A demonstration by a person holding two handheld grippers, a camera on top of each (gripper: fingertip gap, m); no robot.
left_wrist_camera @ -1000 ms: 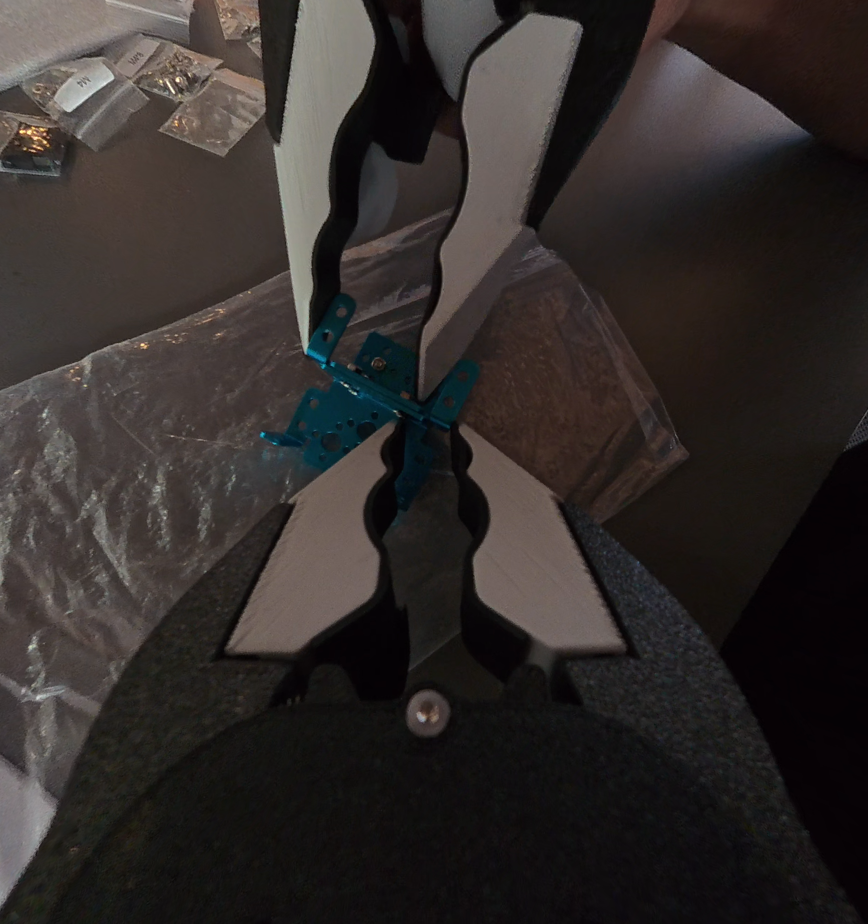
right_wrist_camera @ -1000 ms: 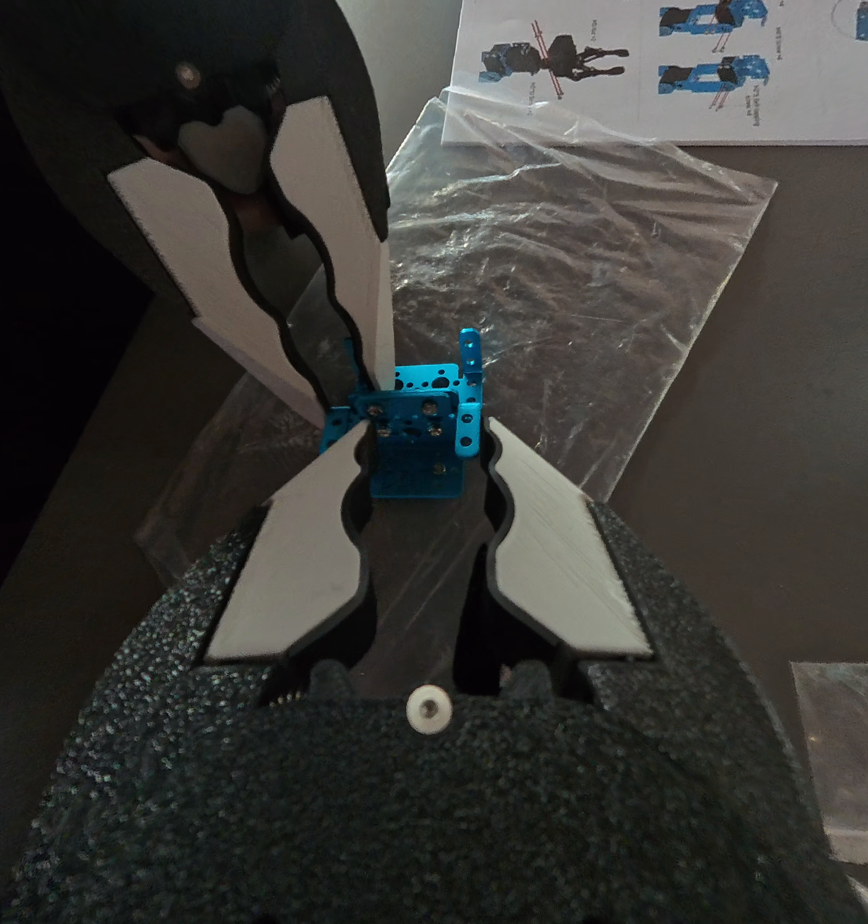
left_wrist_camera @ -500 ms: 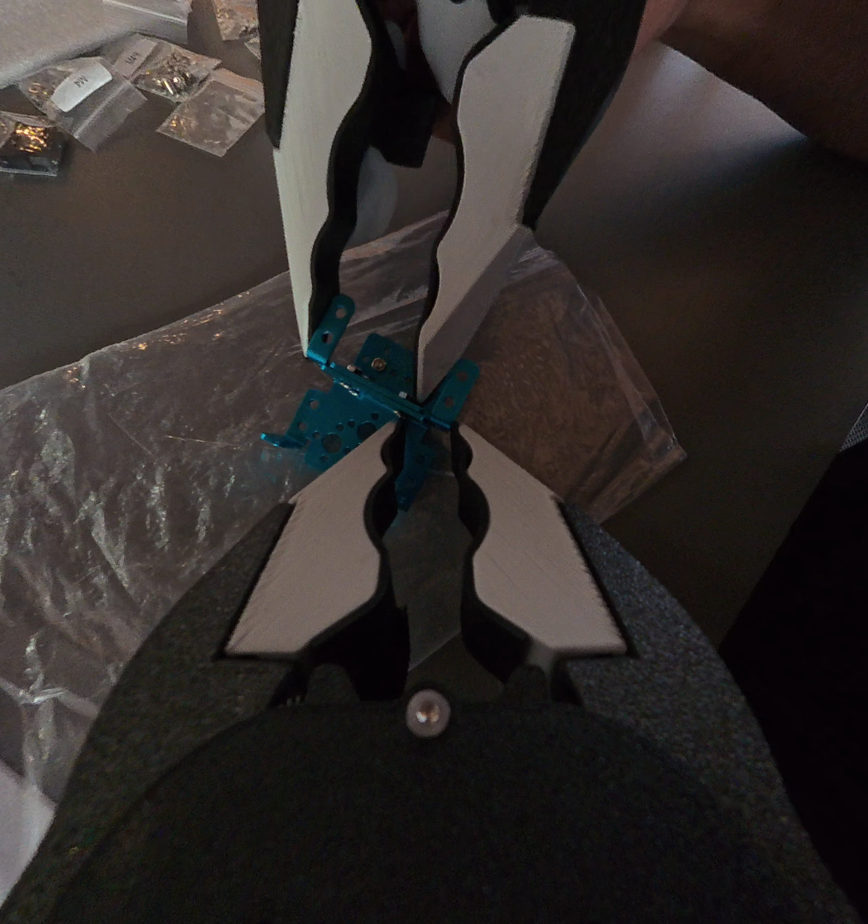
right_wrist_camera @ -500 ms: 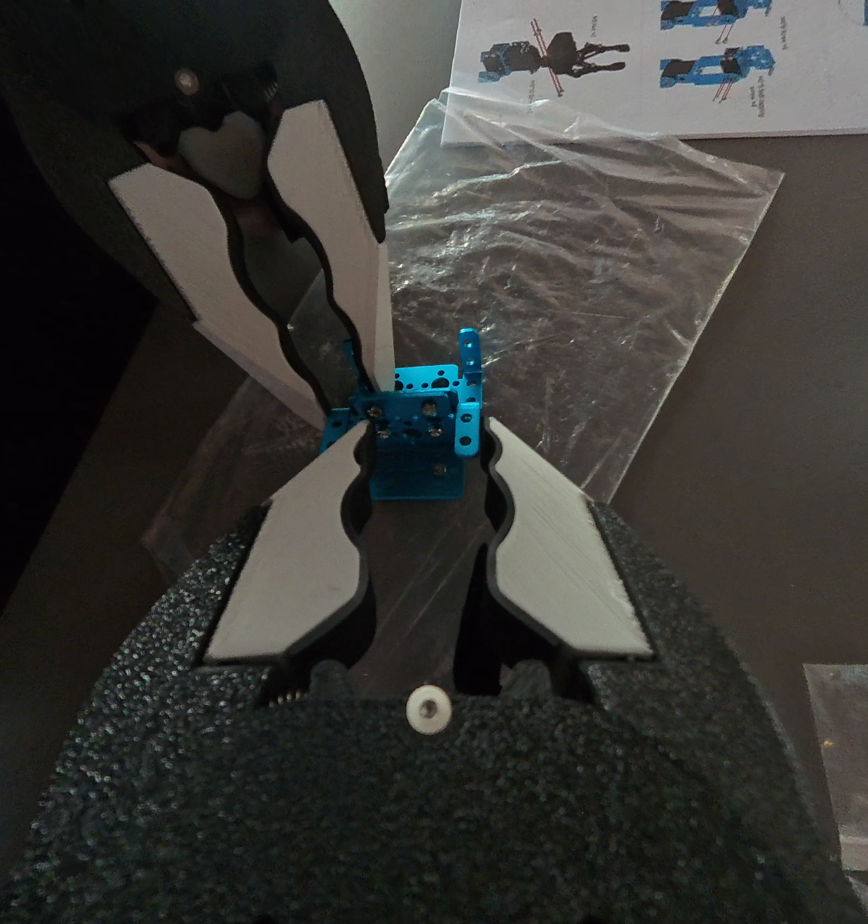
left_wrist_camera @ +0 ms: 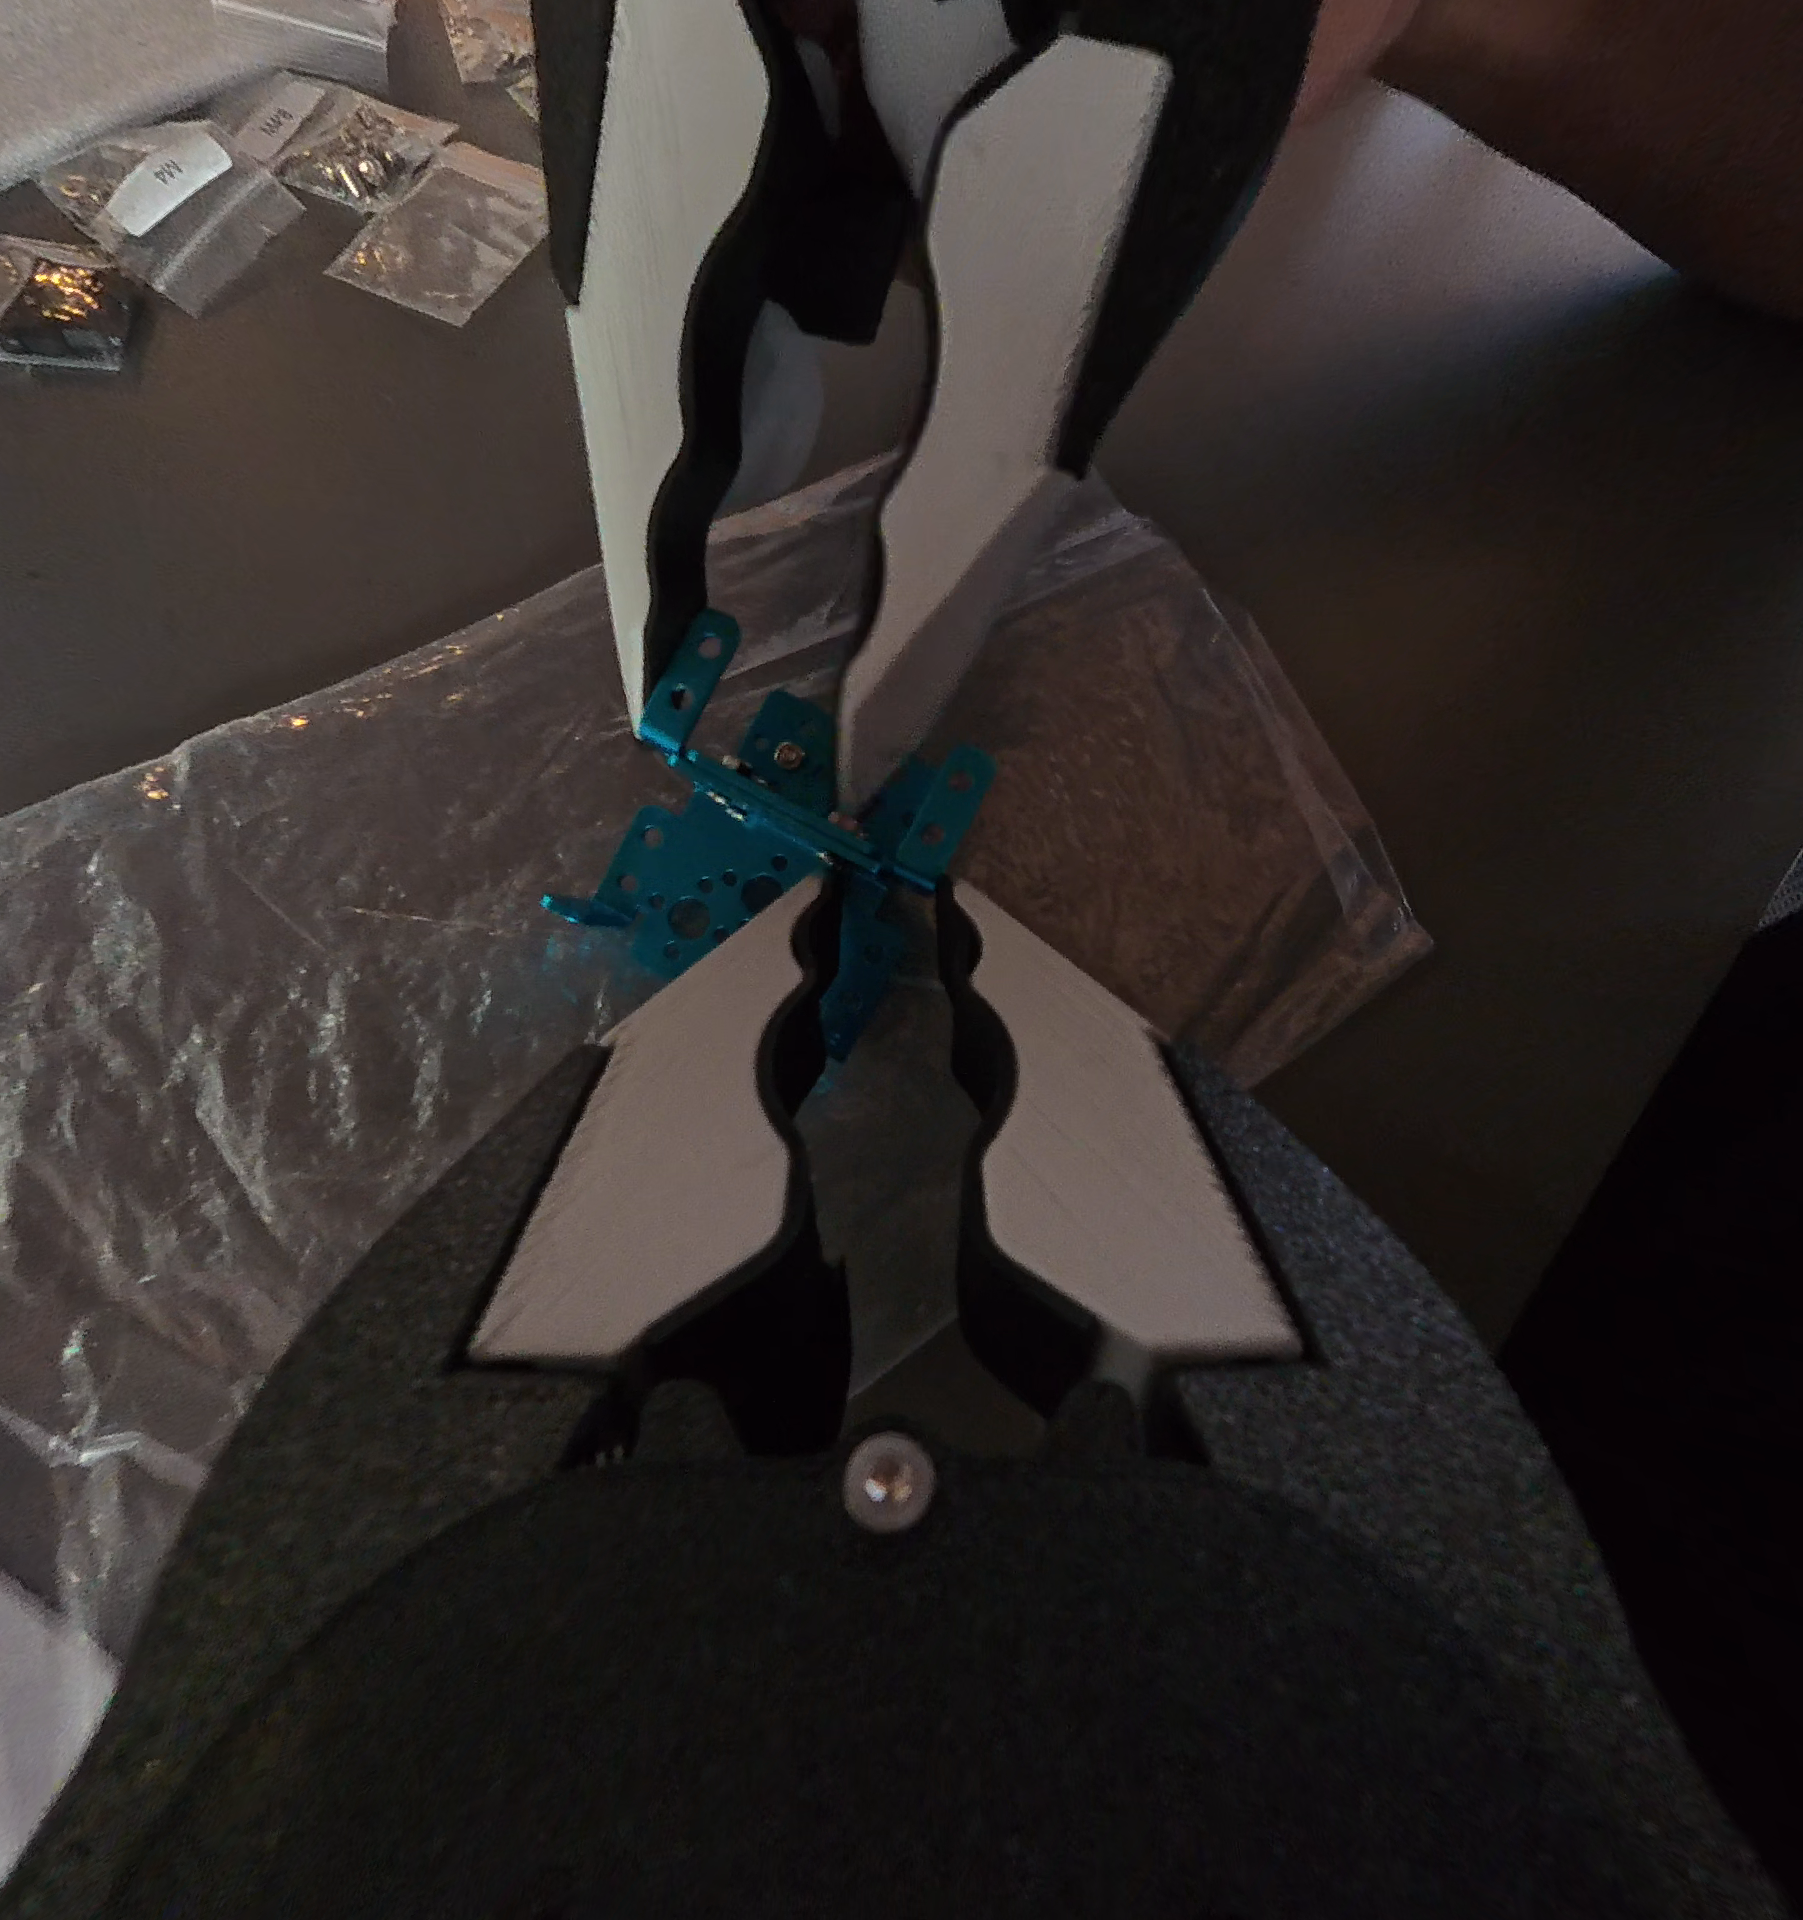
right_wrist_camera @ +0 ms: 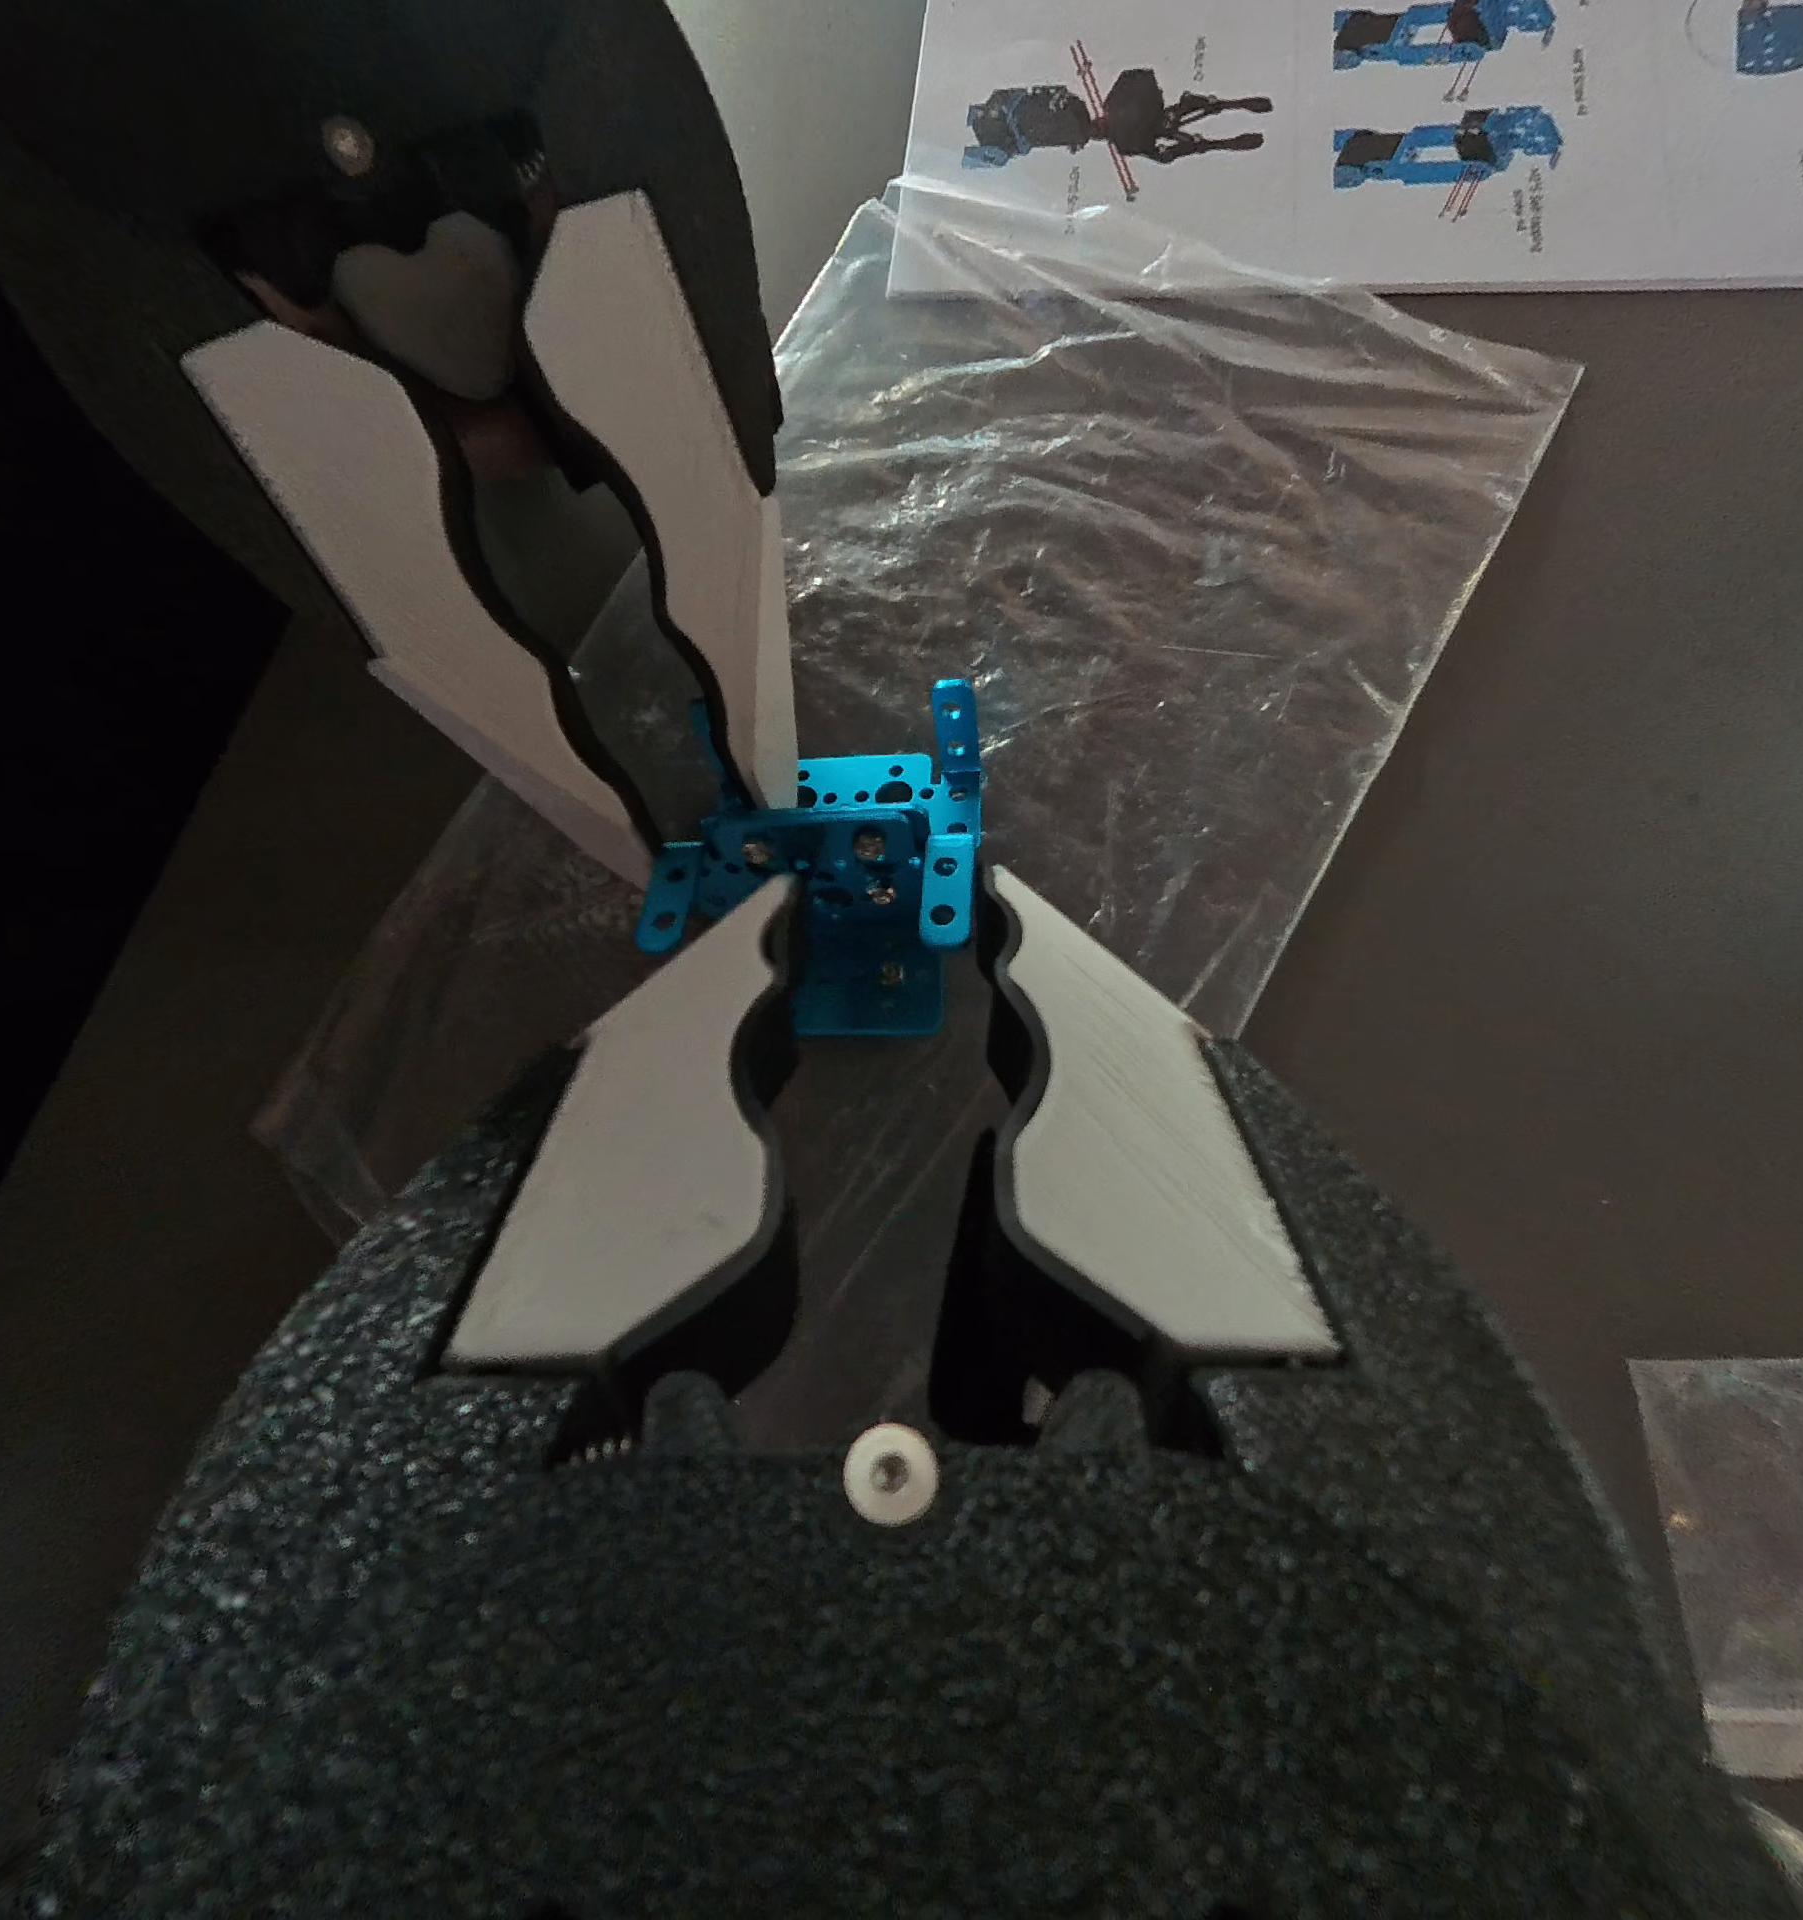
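Seen only from the left wrist: small clear packets (left_wrist_camera: 398, 208) of hardware, some with white labels, far beyond the fingers to the left; also the perforated side plate of the blue bracket (left_wrist_camera: 710, 883), jutting left of the left gripper (left_wrist_camera: 881, 894). Seen only from the right wrist: a printed sheet (right_wrist_camera: 1499, 156) with blue and black diagrams, far ahead and right of the right gripper (right_wrist_camera: 889, 878), and a flat clear packet (right_wrist_camera: 1770, 1558) beside the right finger's base. Common to both: a crinkled clear bag (left_wrist_camera: 201, 987) under the tips, spread over a dark matte table (left_wrist_camera: 1499, 623), with a clear case (left_wrist_camera: 1240, 810) beneath its near edge. Bracket (right_wrist_camera: 866, 997) up off the bag, right at the meeting tips of both grippers. Right fingers moderately apart, closed on the bracket across its width, a tip at each side. Left fingers narrow, a thin blue plate running between them against the left pad; contact on the other side impossible to tell. From the right wrist, long axis upright, holed face toward the camera, two slim tabs pointing up. From the left wrist, a cross bar slanting from upper left to lower right across the finger gap. Anodised sheet metal, shiny, folded at right angles, drilled with round holes, fastened with small screws. White fingers with wavy black pads, set in grainy black housings.
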